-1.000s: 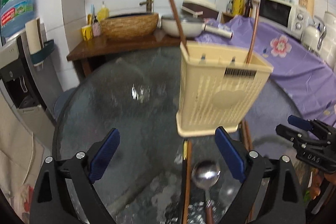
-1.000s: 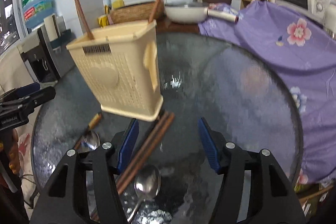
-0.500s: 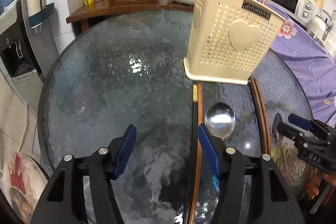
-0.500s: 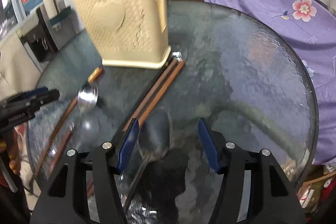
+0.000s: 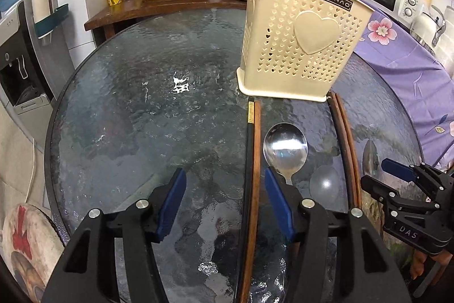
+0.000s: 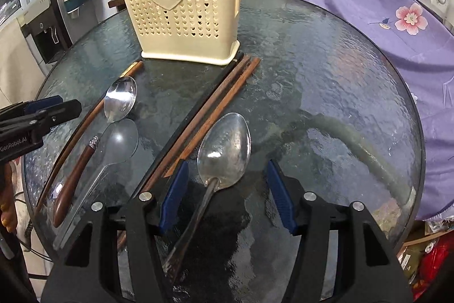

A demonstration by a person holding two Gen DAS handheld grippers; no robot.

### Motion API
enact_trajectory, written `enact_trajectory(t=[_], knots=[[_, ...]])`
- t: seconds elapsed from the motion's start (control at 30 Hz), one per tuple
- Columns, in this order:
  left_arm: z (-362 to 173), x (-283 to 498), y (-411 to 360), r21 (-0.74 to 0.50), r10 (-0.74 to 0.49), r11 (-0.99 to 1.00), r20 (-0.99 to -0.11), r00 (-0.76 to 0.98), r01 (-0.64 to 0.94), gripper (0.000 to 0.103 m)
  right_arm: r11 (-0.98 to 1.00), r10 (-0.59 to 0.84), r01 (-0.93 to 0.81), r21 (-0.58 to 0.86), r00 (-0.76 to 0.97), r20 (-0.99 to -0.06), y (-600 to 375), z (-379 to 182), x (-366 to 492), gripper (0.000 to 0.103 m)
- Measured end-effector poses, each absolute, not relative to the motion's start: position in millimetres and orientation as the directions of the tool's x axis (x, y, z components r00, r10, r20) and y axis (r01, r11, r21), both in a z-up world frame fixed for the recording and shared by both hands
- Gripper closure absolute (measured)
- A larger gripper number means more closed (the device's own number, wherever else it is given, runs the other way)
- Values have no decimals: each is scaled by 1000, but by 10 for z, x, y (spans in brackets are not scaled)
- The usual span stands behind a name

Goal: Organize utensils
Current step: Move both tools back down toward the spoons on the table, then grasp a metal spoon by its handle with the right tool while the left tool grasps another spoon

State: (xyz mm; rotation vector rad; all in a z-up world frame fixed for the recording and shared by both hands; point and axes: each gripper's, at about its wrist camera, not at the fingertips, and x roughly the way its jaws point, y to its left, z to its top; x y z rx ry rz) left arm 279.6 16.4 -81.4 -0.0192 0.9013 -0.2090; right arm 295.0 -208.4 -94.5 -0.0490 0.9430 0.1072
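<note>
Between the half-open pads of the right gripper [image 6: 225, 189], which are closing slightly on nothing yet, lies the neck of the large steel spoon [image 6: 224, 149], bowl ahead, handle running back under the jaws along their line. The left gripper [image 5: 224, 202], jaws half open and empty, straddles a dark chopstick pair [image 5: 252, 175] lying lengthwise; a small spoon [image 5: 285, 149] sits just outside its right pad. Ahead of both stands the cream holder [image 6: 184, 7] on the glass table [image 6: 326, 90]; more chopsticks [image 6: 210, 110] crowd the right gripper's left pad
</note>
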Motion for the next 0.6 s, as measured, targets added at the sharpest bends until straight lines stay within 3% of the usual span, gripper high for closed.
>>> enact_trajectory(t=[0.23,0.6], knots=[[-758,2820,94,-80,-182,978,-768,613,191,47,994,69,-107,8,585,-808,-2086,-912,3033,64],[-717,2700,1,-98,-222,968,-767,603,231,48,992,87,-126,15,594,-800,-2117,-916,3041,64]])
